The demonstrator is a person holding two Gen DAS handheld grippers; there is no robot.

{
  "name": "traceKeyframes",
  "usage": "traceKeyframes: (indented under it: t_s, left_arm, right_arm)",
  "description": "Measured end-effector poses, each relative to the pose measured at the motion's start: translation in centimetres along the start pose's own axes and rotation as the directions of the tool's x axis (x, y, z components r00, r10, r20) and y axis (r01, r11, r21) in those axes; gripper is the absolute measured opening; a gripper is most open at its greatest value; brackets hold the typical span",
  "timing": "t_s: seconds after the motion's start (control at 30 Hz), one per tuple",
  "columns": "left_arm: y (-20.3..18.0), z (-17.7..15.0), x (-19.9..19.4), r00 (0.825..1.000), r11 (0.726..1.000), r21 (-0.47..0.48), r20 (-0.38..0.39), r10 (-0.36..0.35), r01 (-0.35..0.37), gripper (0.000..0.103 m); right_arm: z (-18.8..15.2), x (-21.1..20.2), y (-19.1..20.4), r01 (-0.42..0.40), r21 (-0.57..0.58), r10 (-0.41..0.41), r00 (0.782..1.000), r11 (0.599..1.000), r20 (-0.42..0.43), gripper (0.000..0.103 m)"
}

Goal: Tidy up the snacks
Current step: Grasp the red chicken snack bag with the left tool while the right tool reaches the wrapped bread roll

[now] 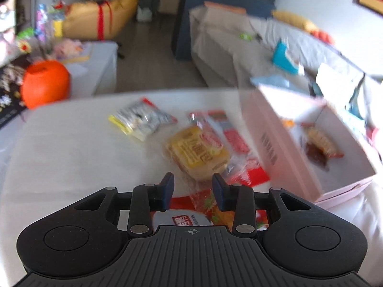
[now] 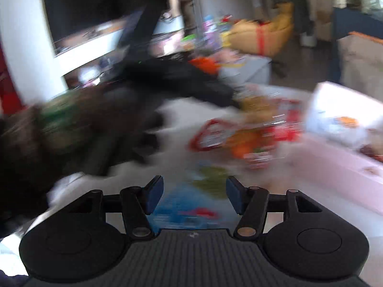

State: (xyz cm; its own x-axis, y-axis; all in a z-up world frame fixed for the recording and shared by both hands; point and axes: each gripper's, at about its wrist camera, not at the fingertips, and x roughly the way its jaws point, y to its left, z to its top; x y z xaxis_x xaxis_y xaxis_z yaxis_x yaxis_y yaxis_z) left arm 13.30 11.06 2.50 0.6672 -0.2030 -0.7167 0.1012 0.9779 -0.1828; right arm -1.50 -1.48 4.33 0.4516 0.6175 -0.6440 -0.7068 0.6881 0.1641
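We see the left gripper (image 1: 193, 181) pointing down over a white table (image 1: 71, 143), jaws a little apart with nothing pinched between the blue pads (image 1: 168, 186); released. Just past its tips lies a yellow-labelled cake pack (image 1: 198, 151), partly over red-and-clear wrappers (image 1: 233, 138). A red snack bag (image 1: 203, 205) sits under the gripper at the near edge. A silver-and-yellow packet (image 1: 141, 120) lies alone toward the far edge. A pink box (image 1: 318, 148) stands open at the right edge of the table, just beside the pile, with a couple of wrapped snacks (image 1: 318, 143) already inside.

The right wrist view is heavily blurred. The right gripper (image 2: 195, 191) has jaws parted, holding nothing; a blue packet (image 2: 184, 208) lies on the table below them, and we cannot tell if it touches the pads. Beyond it are a red snack heap (image 2: 239, 134) and the pink box (image 2: 340, 167) at the right. A dark, blurred arm (image 2: 71, 131) crosses the left side.
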Motion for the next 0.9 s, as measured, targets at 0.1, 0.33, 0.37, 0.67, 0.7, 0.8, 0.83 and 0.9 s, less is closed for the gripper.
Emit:
traceKeyframes:
  t_s: [0.1,0.33,0.37,0.67,0.7,0.8,0.83,0.9]
  left_arm:
    - [0.2,-1.2,0.3,0.999,0.999,0.028,-0.027,-0.017,0.017,0.038]
    - [0.2,-5.3,-3.9,0.999,0.998,0.069,-0.044,0.010,-0.006,0.031]
    - [0.4,-5.9,-4.7,0.999,0.998,0.058,-0.045,0.009,-0.006,0.031]
    - [1.7,-10.0,-9.2,0.993,0.995,-0.022,-0.062,0.100,-0.102,0.031]
    - [1.8,-10.2,-9.6,0.993,0.995,-0.030,-0.064,0.095,-0.097,0.031]
    - [1.5,-10.6,-11.4,0.998,0.998,-0.016,-0.024,0.066,-0.067,0.031]
    - [1.1,-10.5,-12.2,0.998,0.998,0.020,0.002,0.059,-0.059,0.031]
    - [-0.1,-10.2,-13.4,0.999,0.993,0.110,0.027,0.038,-0.040,0.031]
  right_arm:
    - [-0.3,2.8,2.5,0.081,-0.134,-0.083,0.996,0.988,-0.011,0.058]
    - [-2.3,1.2,1.3,0.167,-0.224,-0.177,0.984,0.960,-0.029,0.062]
    - [-2.5,0.7,0.7,0.160,-0.207,-0.171,0.985,0.965,-0.038,0.065]
    - [-4.8,-4.0,-5.5,0.246,-0.075,-0.249,0.968,0.966,-0.042,0.069]
    - [-4.7,-4.4,-6.0,0.259,-0.056,-0.261,0.965,0.964,-0.034,0.069]
    - [-4.7,-5.3,-6.8,0.236,0.000,-0.236,0.972,0.972,-0.008,0.069]
    - [-4.7,-5.7,-7.1,0.225,0.014,-0.225,0.974,0.974,0.005,0.069]
    - [-4.3,-6.4,-7.0,0.205,0.025,-0.206,0.978,0.978,0.043,0.069]
